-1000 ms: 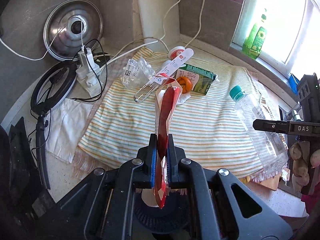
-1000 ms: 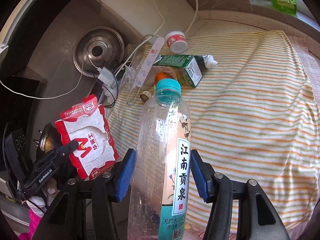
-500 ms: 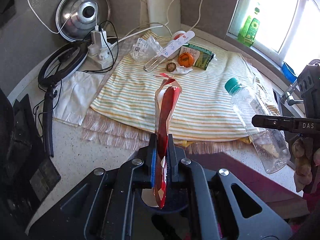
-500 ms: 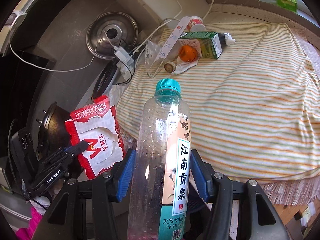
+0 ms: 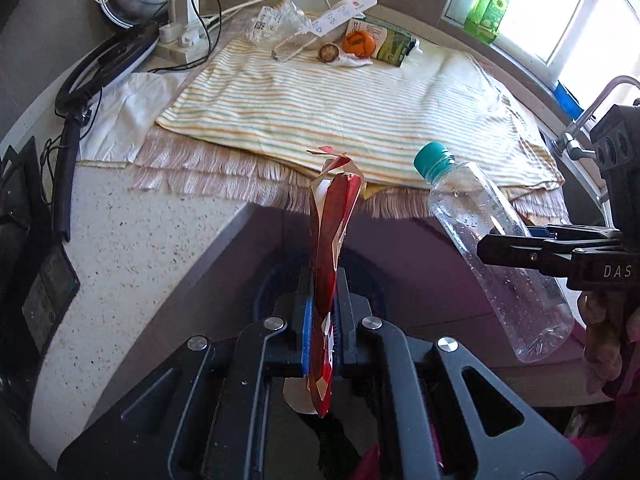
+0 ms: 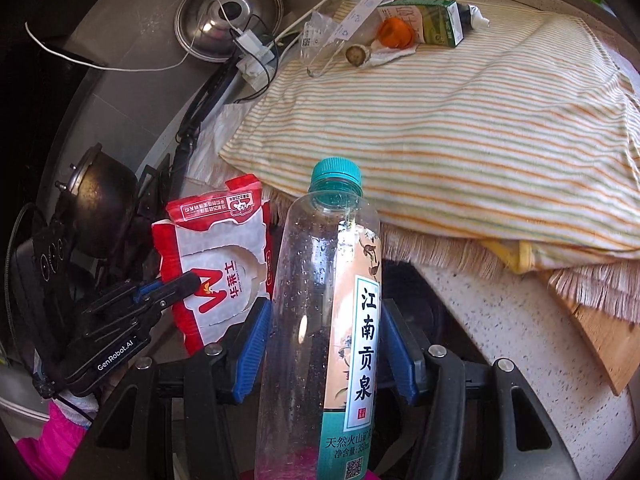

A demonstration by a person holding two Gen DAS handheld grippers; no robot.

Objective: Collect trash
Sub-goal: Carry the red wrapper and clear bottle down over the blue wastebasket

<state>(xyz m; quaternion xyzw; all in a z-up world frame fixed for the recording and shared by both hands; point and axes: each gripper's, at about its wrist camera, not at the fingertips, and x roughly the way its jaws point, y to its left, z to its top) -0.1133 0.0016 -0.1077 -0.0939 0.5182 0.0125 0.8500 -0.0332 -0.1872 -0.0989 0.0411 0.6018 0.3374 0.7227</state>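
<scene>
Presently, items held and at risk, largest first:

1. Striped cloth [image 5: 320,108] on the counter [image 5: 132,260]: carries the uncollected trash at its far edge. Hazard: its fringe overhangs the counter lip; a snag from either tool could drag it and spill everything.
2. Water bottle [image 6: 320,320], clear, teal cap, empty: gripped at mid-body by the right tongs [image 6: 326,354], off the counter edge, leaning. Hazard: smooth round wall, pads only at 2 narrow lines; a tilt or jolt could let it slide out.
3. Red-and-white snack wrapper [image 5: 330,264]: left tongs [image 5: 320,332] clamped tight on its lower part, upper part free and flopping. Hazard: thin film may tear or slip.
4. Green carton [image 5: 390,42], orange lid [image 5: 358,44], crumpled clear plastic [image 5: 276,20]: remaining litter, well apart from both tools. Hazard: light pieces could be knocked off on return.
</scene>
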